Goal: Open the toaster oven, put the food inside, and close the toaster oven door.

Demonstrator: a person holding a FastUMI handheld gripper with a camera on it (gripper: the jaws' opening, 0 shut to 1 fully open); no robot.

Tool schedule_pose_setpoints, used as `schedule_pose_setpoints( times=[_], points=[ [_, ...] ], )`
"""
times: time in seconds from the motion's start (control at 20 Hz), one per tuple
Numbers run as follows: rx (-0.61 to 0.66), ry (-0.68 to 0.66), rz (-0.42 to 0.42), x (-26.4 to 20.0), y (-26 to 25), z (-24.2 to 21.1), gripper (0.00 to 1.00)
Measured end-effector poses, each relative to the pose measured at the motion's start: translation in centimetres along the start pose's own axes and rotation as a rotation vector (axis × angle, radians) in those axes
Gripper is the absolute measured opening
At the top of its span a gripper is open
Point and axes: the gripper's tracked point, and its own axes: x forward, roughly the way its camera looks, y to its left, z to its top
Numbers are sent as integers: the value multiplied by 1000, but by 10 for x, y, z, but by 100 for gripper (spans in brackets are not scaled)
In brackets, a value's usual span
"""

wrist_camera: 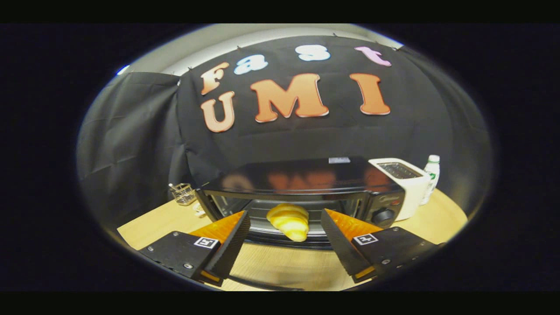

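The single fisheye camera rode on the tongs (285,227) and looked forward along the two fingers (227,236), which stood wide apart at the bottom of the view. It sat low, just above the wooden table (280,267), and faced the front of the toaster oven (302,192) from near, looking slightly down onto its glossy top. Beyond the oven, the view took in the booth's black cloth wall (131,144) head on, bowed by the lens.
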Motion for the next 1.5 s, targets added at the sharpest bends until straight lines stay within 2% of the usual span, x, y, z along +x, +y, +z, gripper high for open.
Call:
schedule_pose_setpoints(
  times=[0.2,0.5,0.6,0.8,1.1,1.3,1.5],
  points=[
    [44,17,51,-42,11,-15,96],
    [21,139,94,-84,28,-88,96],
    [41,216,132,-94,39,-116,96],
    [82,290,134,-113,40,-146,96],
    [111,407,94,-111,32,-186,96],
    [152,438,106,-99,42,-193,96],
    [126,482,155,-92,65,-206,96]
  ],
)
